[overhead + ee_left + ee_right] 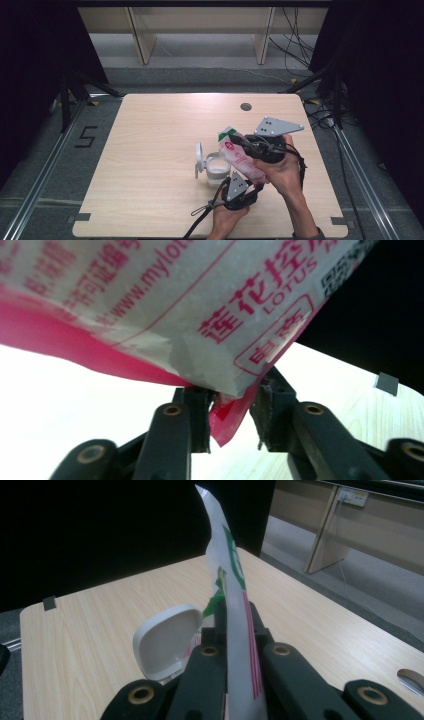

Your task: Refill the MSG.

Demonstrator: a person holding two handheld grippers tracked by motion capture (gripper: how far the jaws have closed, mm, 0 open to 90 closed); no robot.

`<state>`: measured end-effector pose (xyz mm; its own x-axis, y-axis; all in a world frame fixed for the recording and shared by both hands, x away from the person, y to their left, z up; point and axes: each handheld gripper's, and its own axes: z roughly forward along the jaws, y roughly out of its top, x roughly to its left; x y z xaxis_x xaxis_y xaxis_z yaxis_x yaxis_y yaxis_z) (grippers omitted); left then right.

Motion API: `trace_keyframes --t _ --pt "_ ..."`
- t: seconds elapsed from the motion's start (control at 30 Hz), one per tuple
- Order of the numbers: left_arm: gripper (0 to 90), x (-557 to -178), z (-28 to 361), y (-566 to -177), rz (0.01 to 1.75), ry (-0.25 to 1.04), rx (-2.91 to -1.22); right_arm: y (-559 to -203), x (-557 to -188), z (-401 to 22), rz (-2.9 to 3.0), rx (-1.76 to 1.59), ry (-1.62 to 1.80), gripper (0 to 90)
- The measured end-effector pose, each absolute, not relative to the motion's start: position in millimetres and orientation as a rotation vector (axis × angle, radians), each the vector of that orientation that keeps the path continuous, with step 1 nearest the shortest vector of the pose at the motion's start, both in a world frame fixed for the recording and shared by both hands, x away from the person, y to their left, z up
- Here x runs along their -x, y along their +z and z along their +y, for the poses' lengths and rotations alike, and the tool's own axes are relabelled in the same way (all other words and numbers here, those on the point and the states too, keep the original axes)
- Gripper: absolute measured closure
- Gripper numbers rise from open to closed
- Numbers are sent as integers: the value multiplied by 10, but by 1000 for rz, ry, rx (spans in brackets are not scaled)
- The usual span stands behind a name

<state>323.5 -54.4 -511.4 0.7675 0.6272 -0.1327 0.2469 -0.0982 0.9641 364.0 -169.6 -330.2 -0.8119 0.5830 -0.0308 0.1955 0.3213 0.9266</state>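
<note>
A pink and white printed bag (243, 159) hangs slanted above the table, just right of a white tub (218, 169) whose lid (199, 159) stands flipped open. My right gripper (239, 142) is shut on the bag's upper, green-printed end (227, 570), and the thin film rises between its jaws (235, 615). My left gripper (250, 184) sits under the bag's lower end. In the left gripper view the bag's pink bottom corner (225, 425) lies between the jaws (232, 410), with a gap at the right jaw, so the pads do not clamp it.
The light wooden table (150, 150) has a round cable hole (245, 106) near its far edge. The open lid (167, 640) lies close to the left of the right gripper's jaws. Dark curtains, floor rails and cables surround the table.
</note>
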Motion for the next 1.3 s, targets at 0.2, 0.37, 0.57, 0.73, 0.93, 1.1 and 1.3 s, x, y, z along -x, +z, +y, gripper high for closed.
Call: trace_keyframes --t 0.2,0.37,0.57,0.73,0.93,1.1,1.3 --pt "648 -3205 -469 -5113 704 367 -1709 -3317 -3611 -1787 2228 -718 1554 900" --pt "637 -3207 -433 -5126 708 364 -1728 -3347 -3570 -1835 2214 -715 1592 900" --pt "587 -3184 -406 -5118 707 362 -1740 -3352 -3537 -1969 2185 -732 1599 900" --pt "548 -3154 -346 -5088 705 380 -1767 -3351 -3528 -2054 2167 -769 1616 900" --pt "468 -3109 -295 -5053 723 351 -1749 -3373 -3558 -2091 2148 -751 1648 900" --pt "454 -3051 -244 -5027 734 353 -1755 -3406 -3585 -2114 2145 -741 1641 900" --pt "455 -2983 -153 -5016 690 336 -1762 -3452 -3617 -2159 2143 -772 1616 900"
